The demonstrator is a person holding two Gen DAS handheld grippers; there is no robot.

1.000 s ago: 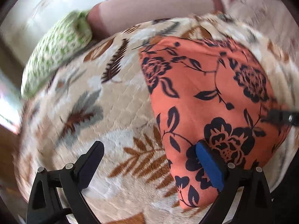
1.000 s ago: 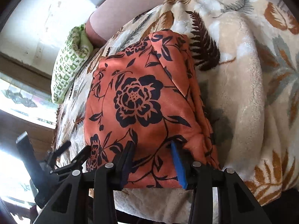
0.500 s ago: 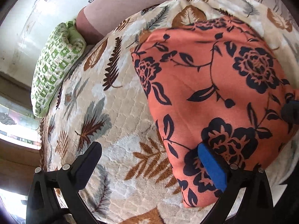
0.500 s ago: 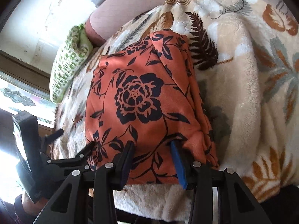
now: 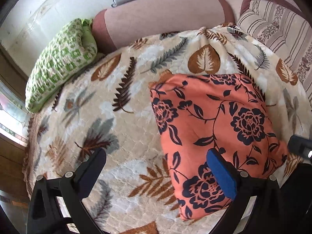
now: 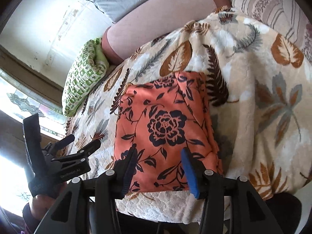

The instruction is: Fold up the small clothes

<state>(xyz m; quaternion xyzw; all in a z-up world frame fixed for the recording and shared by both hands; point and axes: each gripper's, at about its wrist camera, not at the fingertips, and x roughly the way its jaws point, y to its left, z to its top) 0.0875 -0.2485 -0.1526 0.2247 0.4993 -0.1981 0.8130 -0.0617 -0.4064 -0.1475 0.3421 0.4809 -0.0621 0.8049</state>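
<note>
Lying folded into a rectangle on the leaf-print blanket (image 5: 120, 136), the orange floral garment (image 5: 214, 120) shows past the left gripper (image 5: 158, 167), whose jaws gape wide, gripping nothing. From the right wrist, the right gripper (image 6: 159, 167) has just opened further, jaws clear above the garment (image 6: 165, 120), holding nothing; the left gripper (image 6: 76, 144) hangs beside it.

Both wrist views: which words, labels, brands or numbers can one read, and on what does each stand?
White print on the body of the left tongs: too blurred to read.
Green pillow: only a block pattern, no words.
Orange floral cloth: no text.
</note>
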